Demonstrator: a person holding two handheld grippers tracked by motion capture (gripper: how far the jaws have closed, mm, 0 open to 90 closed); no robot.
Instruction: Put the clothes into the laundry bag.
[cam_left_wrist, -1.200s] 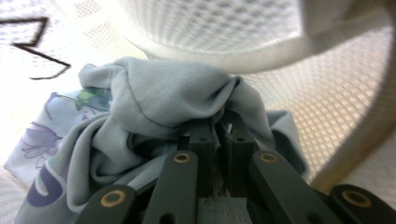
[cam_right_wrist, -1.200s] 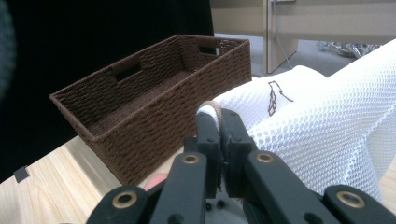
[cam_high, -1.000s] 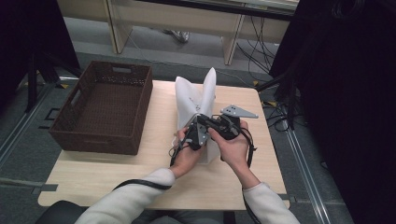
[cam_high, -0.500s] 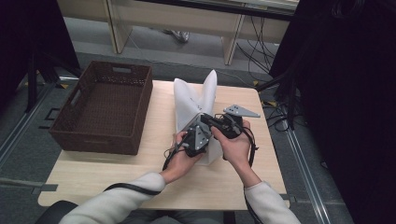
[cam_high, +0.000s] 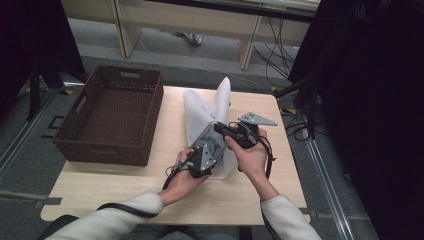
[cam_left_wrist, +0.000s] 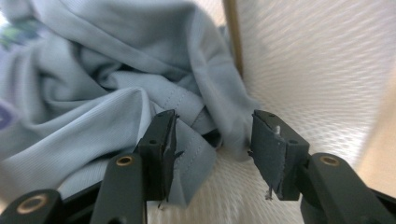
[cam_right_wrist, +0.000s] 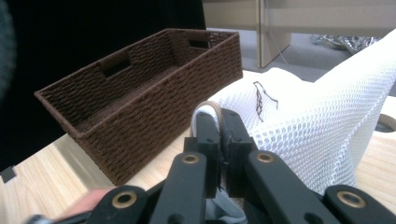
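Observation:
A white mesh bag (cam_high: 207, 102) lies on the wooden table (cam_high: 150, 195), its mouth toward the person. My right gripper (cam_high: 231, 133) is shut on the bag's rim (cam_right_wrist: 208, 108), holding the mouth up. My left gripper (cam_high: 205, 152) is at that mouth. In the left gripper view it is open (cam_left_wrist: 212, 144) inside the bag, with a crumpled grey garment (cam_left_wrist: 107, 84) ahead. The garment's hem lies against the left fingertip (cam_left_wrist: 163, 135). The mesh wall (cam_left_wrist: 317, 70) rises on the right. White mesh (cam_right_wrist: 317, 121) spreads to the right of my right gripper (cam_right_wrist: 219, 122).
A dark brown wicker basket (cam_high: 110, 115) stands on the table's left half, and nothing lies inside it (cam_right_wrist: 140, 79). The table's right edge is close to the right hand. Cables and desk legs are on the floor beyond the table.
My left gripper has shifted slightly toward the person at the bag's mouth. The right gripper has kept its hold on the rim in the same place.

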